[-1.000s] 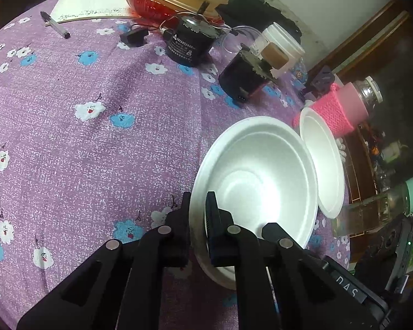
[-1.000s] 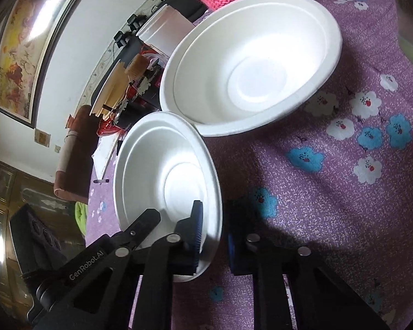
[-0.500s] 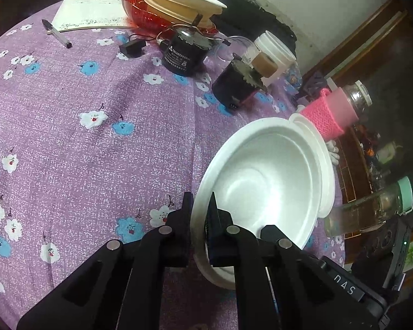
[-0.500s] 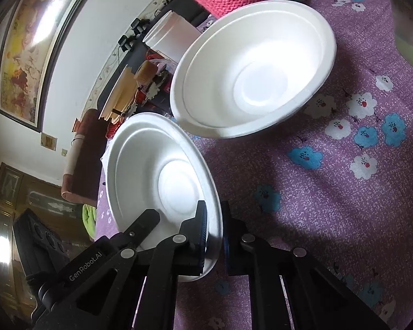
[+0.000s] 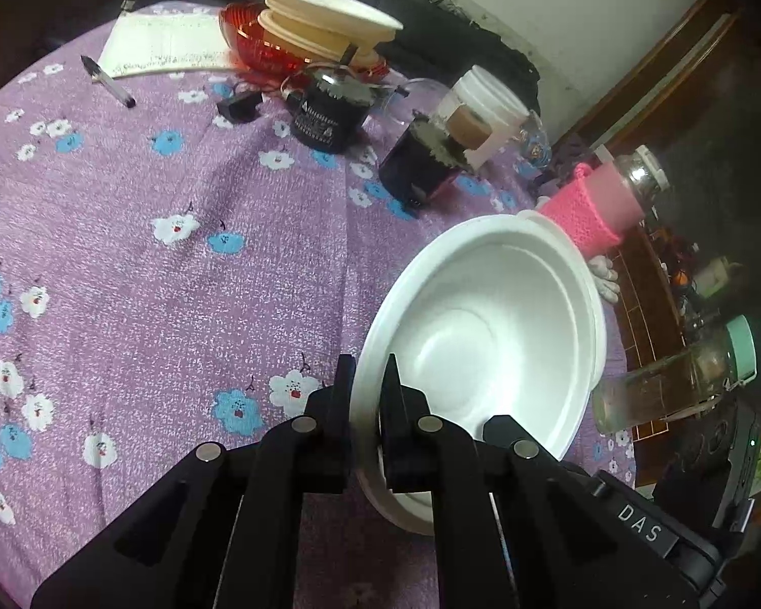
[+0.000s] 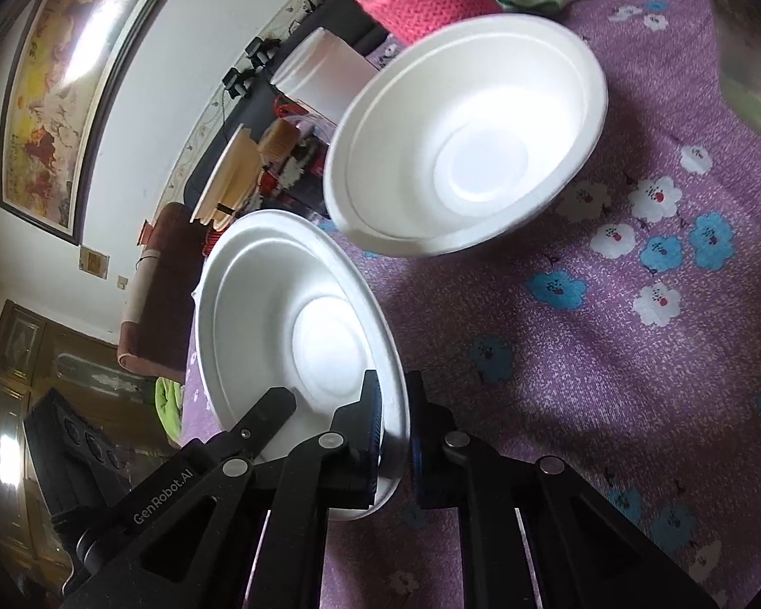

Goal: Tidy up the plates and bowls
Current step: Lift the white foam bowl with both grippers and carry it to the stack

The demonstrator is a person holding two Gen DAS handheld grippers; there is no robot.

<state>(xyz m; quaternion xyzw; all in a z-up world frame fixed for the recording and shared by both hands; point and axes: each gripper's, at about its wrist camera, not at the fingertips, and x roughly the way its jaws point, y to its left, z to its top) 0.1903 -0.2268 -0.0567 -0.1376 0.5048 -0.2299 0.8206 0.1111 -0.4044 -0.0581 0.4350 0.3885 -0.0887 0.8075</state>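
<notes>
The left gripper [image 5: 368, 396] has its fingers closed on the near rim of a white foam bowl [image 5: 487, 340], one finger outside the wall and one inside, and the bowl tilts up off the purple flowered table [image 5: 177, 264]. Just past that bowl's far rim, a second white rim peeks out behind it. Beyond the fingertips to the right lies a jar in a pink knitted sleeve [image 5: 591, 213], and a glass bottle with a green cap [image 5: 685, 380] lies right of the bowl. Farther ahead sit two black motor-like parts [image 5: 330, 116], a white tub [image 5: 487, 106], then a red dish with cream plates stacked on it [image 5: 324, 35], with a pen [image 5: 107, 81] and a sheet of paper [image 5: 165, 43] far left. The right gripper [image 6: 393, 416] likewise pinches the near rim of a smaller white foam bowl [image 6: 299, 325], held tilted clear of the table. Just ahead of its fingers, slightly right, hangs the larger bowl, blurred; whether the two rims touch cannot be told.
</notes>
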